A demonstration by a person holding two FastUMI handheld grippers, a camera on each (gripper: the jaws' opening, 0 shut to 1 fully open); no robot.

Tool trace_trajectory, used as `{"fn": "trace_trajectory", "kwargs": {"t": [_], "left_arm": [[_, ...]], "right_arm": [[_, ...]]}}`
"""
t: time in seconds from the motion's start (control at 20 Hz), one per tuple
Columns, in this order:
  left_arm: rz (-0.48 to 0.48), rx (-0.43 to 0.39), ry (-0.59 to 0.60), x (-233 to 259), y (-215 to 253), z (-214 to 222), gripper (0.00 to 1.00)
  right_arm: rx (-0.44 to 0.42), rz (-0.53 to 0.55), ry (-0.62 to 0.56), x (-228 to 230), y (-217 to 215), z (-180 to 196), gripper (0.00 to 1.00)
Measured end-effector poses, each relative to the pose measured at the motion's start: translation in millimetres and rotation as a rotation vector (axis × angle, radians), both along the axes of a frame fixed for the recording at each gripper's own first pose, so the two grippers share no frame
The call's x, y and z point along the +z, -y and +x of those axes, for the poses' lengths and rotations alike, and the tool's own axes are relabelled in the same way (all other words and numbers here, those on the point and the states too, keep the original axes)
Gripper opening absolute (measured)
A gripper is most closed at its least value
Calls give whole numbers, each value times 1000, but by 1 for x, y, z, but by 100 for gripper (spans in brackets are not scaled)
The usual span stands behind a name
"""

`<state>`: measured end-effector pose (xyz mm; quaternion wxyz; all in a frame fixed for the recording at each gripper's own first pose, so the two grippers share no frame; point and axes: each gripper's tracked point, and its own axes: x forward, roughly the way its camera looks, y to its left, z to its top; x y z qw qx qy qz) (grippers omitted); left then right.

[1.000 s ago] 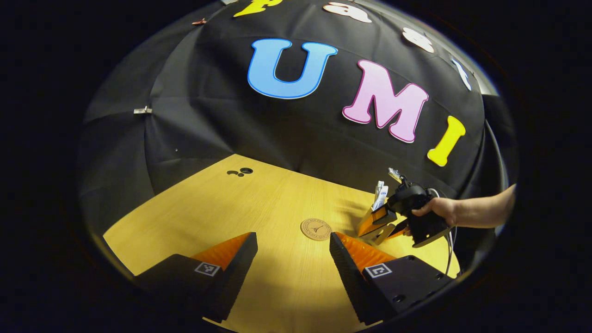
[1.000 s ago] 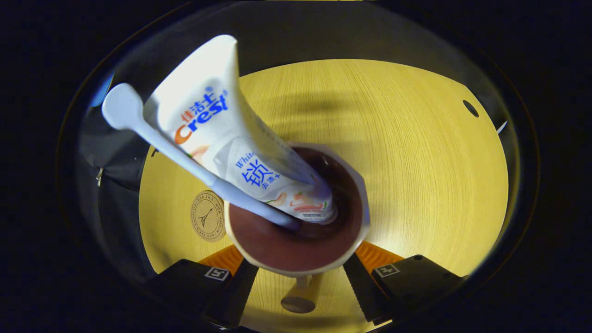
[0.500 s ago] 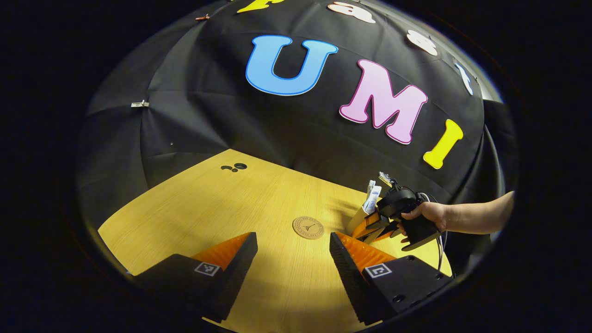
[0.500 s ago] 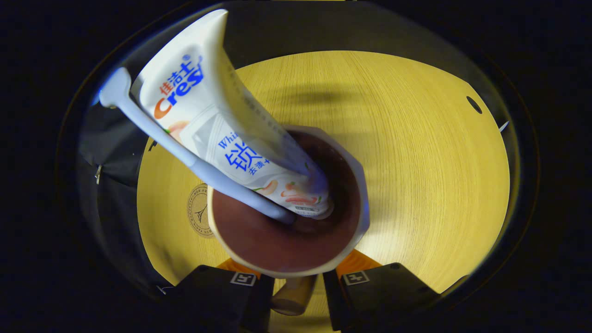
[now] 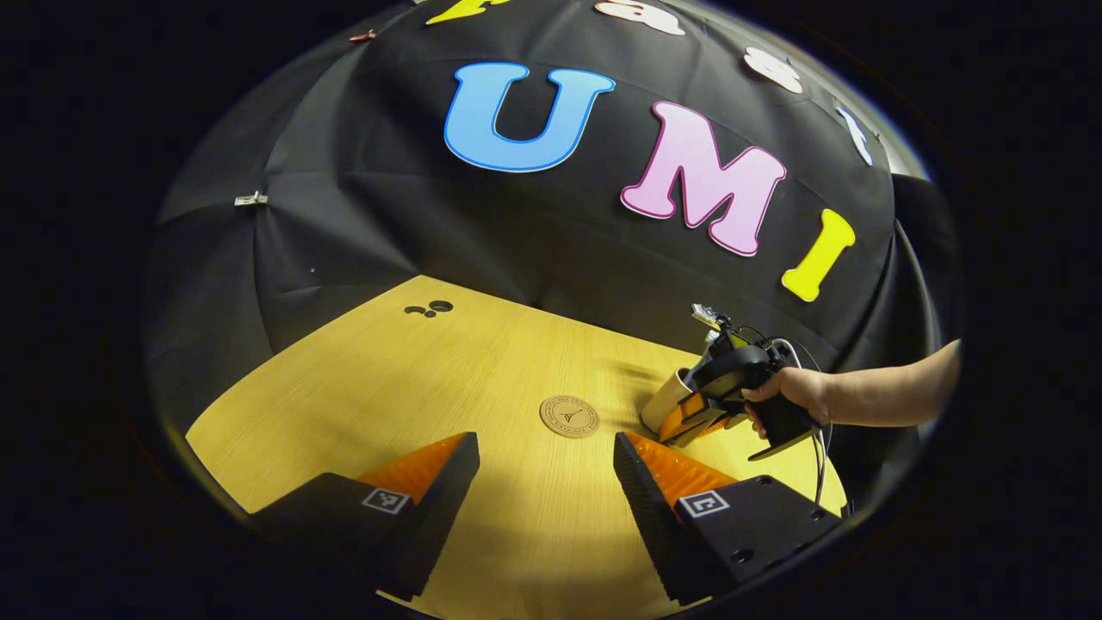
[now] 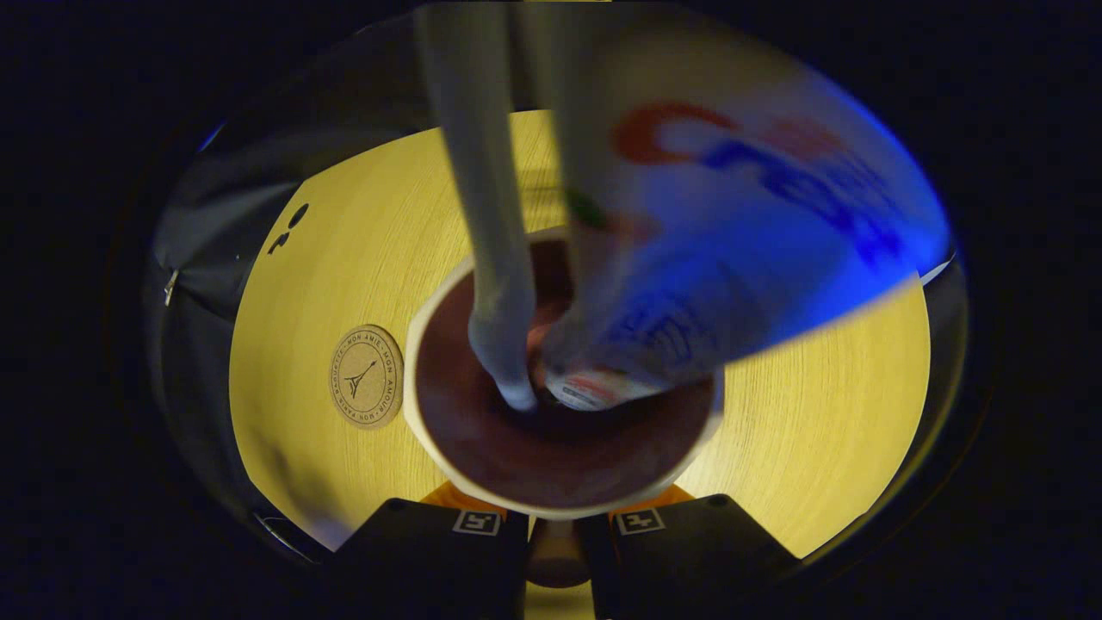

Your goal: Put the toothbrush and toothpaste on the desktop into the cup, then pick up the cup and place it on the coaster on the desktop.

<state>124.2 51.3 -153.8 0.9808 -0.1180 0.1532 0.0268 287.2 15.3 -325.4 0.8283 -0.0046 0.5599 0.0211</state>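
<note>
The cream cup (image 6: 430, 344) with a brown inside fills the middle of the right gripper view. A pale toothbrush (image 6: 491, 215) and a blurred white toothpaste tube (image 6: 732, 215) stand in it. My right gripper (image 6: 555, 521) is shut on the cup's handle (image 6: 555, 560). The round cork coaster (image 6: 366, 376) lies on the table just left of the cup. In the left gripper view the cup (image 5: 665, 400) hangs tilted in the right gripper (image 5: 689, 418), a little right of the coaster (image 5: 569, 416). My left gripper (image 5: 544, 448) stands open above the table, nothing between its fingers.
A hand and bare forearm (image 5: 861, 400) hold the right gripper from the right. The wooden table (image 5: 387, 387) has small dark holes (image 5: 430, 308) near its far left corner, and black cloth rises behind it.
The right gripper closed on the cup's handle and swung round with it; toothbrush and tube now lean the other way. The cup has come nearer the coaster. The left gripper barely moved.
</note>
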Motion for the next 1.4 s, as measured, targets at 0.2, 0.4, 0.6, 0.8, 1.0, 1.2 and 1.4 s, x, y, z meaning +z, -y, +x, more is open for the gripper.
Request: {"fn": "trace_trajectory", "kwargs": {"t": [0.2, 0.4, 0.6, 0.8, 1.0, 1.2, 1.4], "left_arm": [[15, -3, -6, -2, -1, -2, 98], [8, 1, -15, -7, -3, -9, 98], [9, 6, -21, -11, -6, -15, 98], [31, 9, -22, -15, -11, -18, 98], [44, 19, -42, -26, -16, -26, 97], [26, 32, -51, -33, -20, -39, 98], [17, 54, -60, -38, -30, -52, 98]], "right_arm": [[12, -23, 20, 0, 1, 1, 33], [12, -23, 61, 11, -1, 6, 33], [23, -16, 74, 23, -11, 7, 33], [67, -13, 82, 33, -36, 10, 33], [127, -7, 87, 40, -74, 10, 33], [185, -15, 74, 35, -107, 7, 33], [250, -42, 53, 22, -132, -4, 33]]}}
